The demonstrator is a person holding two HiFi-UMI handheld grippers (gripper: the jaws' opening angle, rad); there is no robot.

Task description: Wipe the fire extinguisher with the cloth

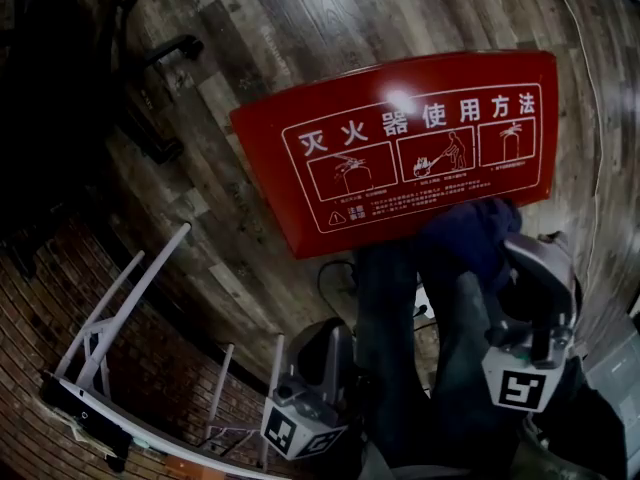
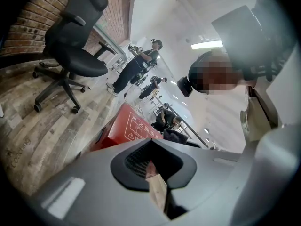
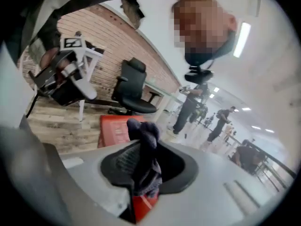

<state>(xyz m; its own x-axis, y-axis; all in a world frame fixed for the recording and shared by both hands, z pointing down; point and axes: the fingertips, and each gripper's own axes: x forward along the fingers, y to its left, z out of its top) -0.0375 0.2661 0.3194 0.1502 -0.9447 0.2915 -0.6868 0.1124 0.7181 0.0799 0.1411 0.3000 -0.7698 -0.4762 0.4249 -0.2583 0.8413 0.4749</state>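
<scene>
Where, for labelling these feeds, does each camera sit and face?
Head view: on the person's head, facing steeply down at the floor and red box; left gripper, right gripper and legs show.
Left gripper view: on the left gripper, facing along its shut jaws towards the red box and office chair; the person looms upper right.
Right gripper view: on the right gripper, facing along jaws clamping the cloth; the left gripper shows upper left.
Shared: all see the red box.
</scene>
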